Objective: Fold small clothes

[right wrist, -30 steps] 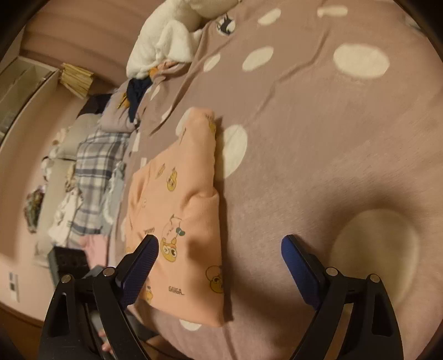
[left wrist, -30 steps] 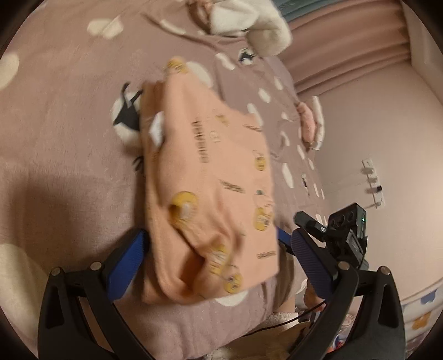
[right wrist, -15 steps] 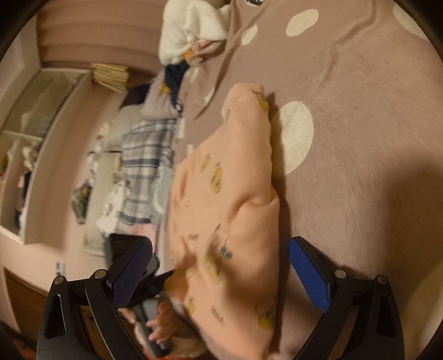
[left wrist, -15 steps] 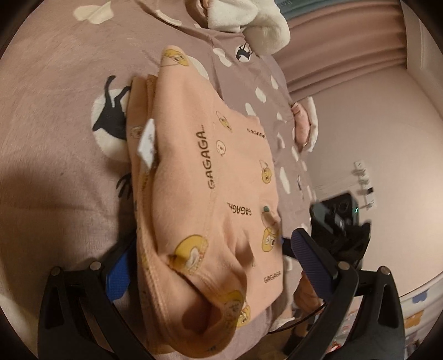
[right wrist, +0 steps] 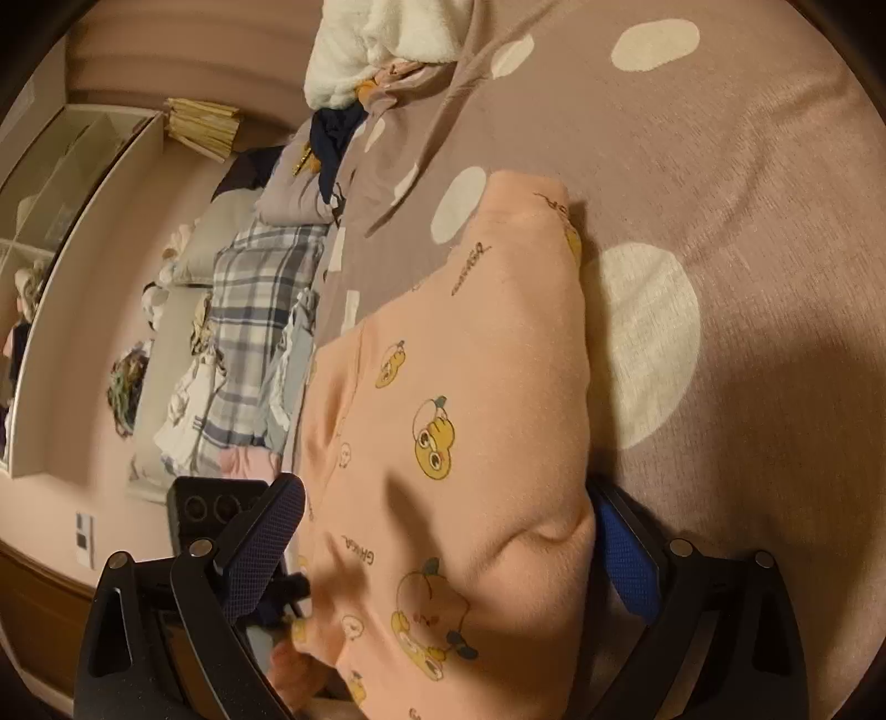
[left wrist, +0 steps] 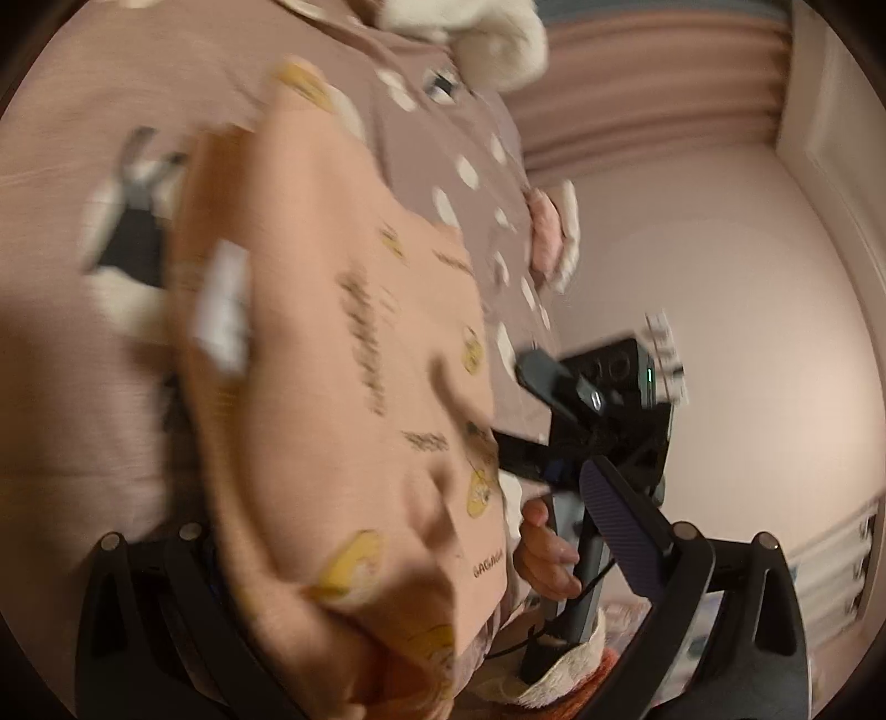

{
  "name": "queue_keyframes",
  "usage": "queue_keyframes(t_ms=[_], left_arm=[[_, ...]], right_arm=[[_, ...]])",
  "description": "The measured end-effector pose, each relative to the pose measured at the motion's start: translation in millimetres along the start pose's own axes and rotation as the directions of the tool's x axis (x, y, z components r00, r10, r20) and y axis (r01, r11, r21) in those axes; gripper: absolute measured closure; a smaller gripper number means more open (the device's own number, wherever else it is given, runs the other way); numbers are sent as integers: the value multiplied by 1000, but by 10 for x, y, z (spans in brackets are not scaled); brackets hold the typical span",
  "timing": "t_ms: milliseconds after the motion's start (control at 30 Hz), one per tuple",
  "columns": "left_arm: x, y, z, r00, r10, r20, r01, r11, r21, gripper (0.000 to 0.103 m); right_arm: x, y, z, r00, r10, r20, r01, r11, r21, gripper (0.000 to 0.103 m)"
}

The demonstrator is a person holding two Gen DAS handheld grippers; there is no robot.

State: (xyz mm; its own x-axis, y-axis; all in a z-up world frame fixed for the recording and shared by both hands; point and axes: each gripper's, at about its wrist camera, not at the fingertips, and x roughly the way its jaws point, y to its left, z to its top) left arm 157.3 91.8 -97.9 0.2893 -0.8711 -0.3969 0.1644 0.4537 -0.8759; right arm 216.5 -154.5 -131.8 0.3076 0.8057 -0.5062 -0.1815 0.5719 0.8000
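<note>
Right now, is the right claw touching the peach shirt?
Touching. In the right wrist view the peach shirt lies between the open fingers of the right claw and drapes against the right finger's blue pad.

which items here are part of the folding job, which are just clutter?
In the job:
- peach garment, folded, on the bedspread
- left claw, garment between its fingers
- right claw, garment between its fingers

Lying about:
- plaid cloth
- white fleece
- navy clothing
- stacked books
</note>
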Motion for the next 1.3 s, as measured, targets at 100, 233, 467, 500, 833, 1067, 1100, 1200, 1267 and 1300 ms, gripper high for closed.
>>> queue_keyframes(t_ms=[100, 233, 467, 500, 833, 1067, 1100, 1200, 1267, 1300], left_arm=[[63, -31, -57, 1000, 16, -5, -16, 1000, 22, 1], [-43, 86, -33, 1000, 19, -8, -19, 998, -61, 16], [-517, 472, -72, 994, -86, 75, 101, 966, -239, 24], [-546, 474, -89, 995, -72, 75, 88, 968, -236, 24], [-706, 343, -175, 980, 192, 50, -179, 963, -202, 11], [-734, 409, -205, 974, 195, 114, -172, 967, -189, 1], [-625, 315, -210, 969, 232, 86, -219, 967, -131, 1], [-272, 103, -208, 974, 222, 40, -221, 975, -33, 1], [-122, 71, -220, 976, 216, 35, -215, 976, -18, 1], [-84, 41, -217, 971, 235, 42, -235, 972, -7, 1]], right_arm=[[0, 3, 4, 1000, -7, 13, 7, 1000, -9, 5], [-8, 19, -13, 1000, -23, 21, 23, 999, -34, 8], [-56, -16, -70, 999, -3, 52, 8, 997, -82, 16], [-51, -4, -77, 998, -7, 57, 12, 996, -90, 16], [-25, 51, -93, 996, -38, 81, 48, 990, -130, 16], [-17, 69, -106, 994, -54, 92, 67, 987, -143, 15], [-17, 69, -109, 994, -55, 95, 68, 987, -143, 15], [-16, 74, -110, 994, -54, 97, 67, 988, -137, 15], [-14, 76, -107, 994, -54, 96, 66, 989, -134, 15], [-12, 78, -110, 994, -54, 97, 67, 989, -135, 15]])
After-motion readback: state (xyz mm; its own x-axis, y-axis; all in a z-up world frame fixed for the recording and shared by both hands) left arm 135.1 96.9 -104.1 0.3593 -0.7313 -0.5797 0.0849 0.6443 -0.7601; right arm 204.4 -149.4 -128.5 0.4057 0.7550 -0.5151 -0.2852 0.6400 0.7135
